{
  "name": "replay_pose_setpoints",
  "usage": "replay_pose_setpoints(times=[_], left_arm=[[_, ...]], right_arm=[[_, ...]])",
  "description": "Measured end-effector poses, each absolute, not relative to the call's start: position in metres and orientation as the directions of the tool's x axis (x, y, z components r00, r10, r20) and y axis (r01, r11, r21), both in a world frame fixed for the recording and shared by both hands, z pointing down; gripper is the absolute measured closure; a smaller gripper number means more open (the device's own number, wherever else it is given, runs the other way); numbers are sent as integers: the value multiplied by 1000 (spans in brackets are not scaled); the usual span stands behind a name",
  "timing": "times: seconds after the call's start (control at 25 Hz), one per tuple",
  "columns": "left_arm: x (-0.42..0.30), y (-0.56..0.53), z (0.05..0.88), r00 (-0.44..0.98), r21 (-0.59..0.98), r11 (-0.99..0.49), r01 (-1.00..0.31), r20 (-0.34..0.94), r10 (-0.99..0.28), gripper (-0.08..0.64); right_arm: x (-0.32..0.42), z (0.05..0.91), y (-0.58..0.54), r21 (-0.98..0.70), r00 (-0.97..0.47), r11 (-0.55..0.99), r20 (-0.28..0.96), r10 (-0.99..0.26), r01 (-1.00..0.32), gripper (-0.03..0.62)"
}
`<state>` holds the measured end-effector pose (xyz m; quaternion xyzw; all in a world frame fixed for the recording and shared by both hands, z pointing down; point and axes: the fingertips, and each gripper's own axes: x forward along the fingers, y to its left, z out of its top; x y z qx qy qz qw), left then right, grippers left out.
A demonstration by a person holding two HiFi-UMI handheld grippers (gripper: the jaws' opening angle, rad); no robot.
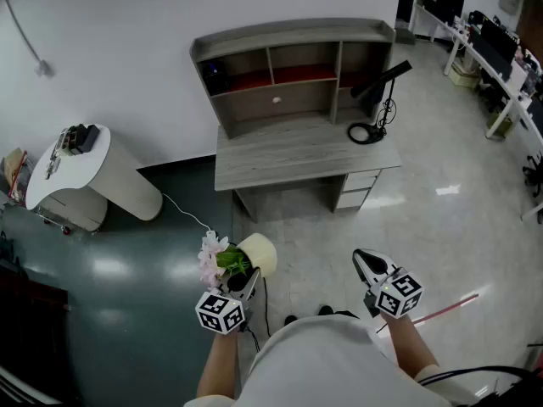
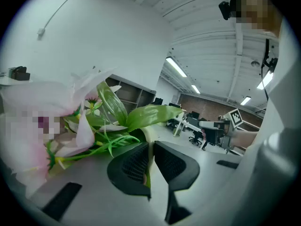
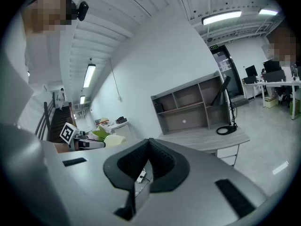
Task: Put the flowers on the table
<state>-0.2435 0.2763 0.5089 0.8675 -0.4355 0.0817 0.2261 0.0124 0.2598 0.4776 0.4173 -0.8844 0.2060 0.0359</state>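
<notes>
A bunch of pink flowers [image 1: 212,258] with green leaves stands in a pale yellow pot [image 1: 262,253], tilted over to the left. My left gripper [image 1: 247,283] is shut on the pot's thin rim, and in the left gripper view the leaves and flowers [image 2: 109,120] spread out left of the jaws [image 2: 149,146]. My right gripper [image 1: 364,264] hovers to the right at about the same height, shut and empty [image 3: 149,142]. The grey wooden table [image 1: 297,155], with a shelf unit on top, stands ahead against the wall, well away from both grippers.
A black desk lamp [image 1: 378,84] stands on the table's right end. A white rounded counter [image 1: 95,179] is at the left, and a white cable [image 1: 187,214] runs over the dark floor. Office desks [image 1: 501,62] line the far right. A red-and-white stick [image 1: 443,311] lies on the floor.
</notes>
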Motion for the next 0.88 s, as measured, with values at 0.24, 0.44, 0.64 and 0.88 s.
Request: replay_pose_setpoints(times=[0.24, 0.44, 0.64, 0.88], left_arm=[[-239, 274, 508, 613, 309, -531, -789, 346, -711, 508], [-236, 272, 508, 613, 304, -533, -790, 349, -709, 508], [-227, 270, 509, 613, 304, -534, -789, 354, -706, 508], [-205, 269, 509, 613, 310, -530, -789, 352, -707, 508]], right_arm=[[14, 479, 261, -338, -650, 567, 233, -724, -752, 575], [19, 481, 259, -340, -651, 567, 231, -724, -751, 575], [28, 480, 256, -347, -652, 565, 226, -724, -748, 575], [53, 487, 254, -363, -649, 553, 238, -723, -750, 574]])
